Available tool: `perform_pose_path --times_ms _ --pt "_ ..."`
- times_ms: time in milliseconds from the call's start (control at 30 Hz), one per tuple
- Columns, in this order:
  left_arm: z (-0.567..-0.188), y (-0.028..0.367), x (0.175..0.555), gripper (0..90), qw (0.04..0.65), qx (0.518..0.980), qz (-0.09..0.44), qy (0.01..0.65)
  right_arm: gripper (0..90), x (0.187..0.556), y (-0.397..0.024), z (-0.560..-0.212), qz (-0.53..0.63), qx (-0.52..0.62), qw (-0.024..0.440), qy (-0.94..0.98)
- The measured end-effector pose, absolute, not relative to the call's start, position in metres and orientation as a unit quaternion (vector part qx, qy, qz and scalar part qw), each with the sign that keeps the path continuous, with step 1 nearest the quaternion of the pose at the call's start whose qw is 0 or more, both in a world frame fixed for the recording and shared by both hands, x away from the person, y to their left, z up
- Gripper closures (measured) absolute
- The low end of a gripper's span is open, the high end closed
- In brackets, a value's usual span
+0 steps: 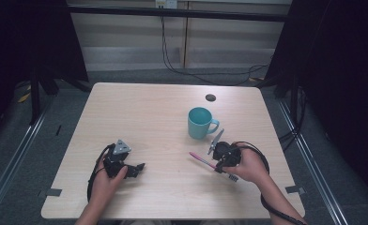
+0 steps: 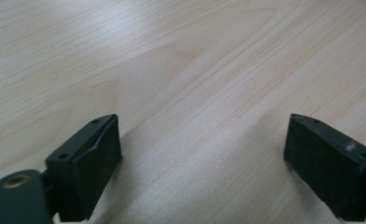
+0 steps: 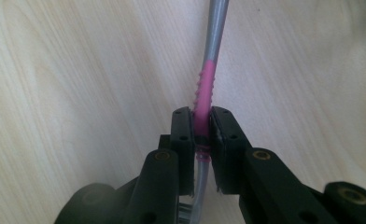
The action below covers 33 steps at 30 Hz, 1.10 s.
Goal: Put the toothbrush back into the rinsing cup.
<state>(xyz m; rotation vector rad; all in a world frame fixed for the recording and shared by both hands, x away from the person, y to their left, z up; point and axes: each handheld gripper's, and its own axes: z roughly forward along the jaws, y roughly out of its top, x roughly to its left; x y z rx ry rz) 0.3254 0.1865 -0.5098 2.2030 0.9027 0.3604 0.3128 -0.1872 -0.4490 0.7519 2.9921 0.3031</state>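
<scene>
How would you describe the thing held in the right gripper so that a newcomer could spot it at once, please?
Start at the teal mug on the wooden table, then drop toward the person's right hand. There the right gripper is clamped on a toothbrush: thin, with a pink ribbed grip and grey shaft, the table's one slender thing.

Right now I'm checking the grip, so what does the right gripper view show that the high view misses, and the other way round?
Right gripper view alone: the right hand-held gripper with its pads clamped on the ribbed pink grip of the toothbrush, whose grey shaft runs on beyond it.

High view alone: the teal mug beyond that gripper, the left hand-held gripper apart at the near left, and the person's hands.

Both: the toothbrush held in the right hand-held gripper over the light wooden table.
</scene>
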Motion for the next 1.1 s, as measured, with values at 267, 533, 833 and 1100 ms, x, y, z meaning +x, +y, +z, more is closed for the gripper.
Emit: perform_pose_path --times_ms 267,533,833,1100 --pt "-0.511 0.182 0.327 0.0 0.349 0.862 0.131 0.342 81.0 0.315 -0.188 -0.440 0.092 0.239 0.027 0.966" --pt "-0.500 0.174 0.333 19.7 0.321 0.883 0.111 0.325 81.1 0.319 -0.187 -0.436 0.084 0.228 0.023 0.970" --pt "-0.476 0.152 0.338 19.8 0.262 0.920 0.110 0.269 81.0 0.324 -0.189 -0.433 0.078 0.220 0.024 0.972" --pt "-0.454 0.128 0.340 20.6 0.234 0.940 0.129 0.212 81.0 0.325 -0.189 -0.427 0.073 0.217 0.025 0.973"
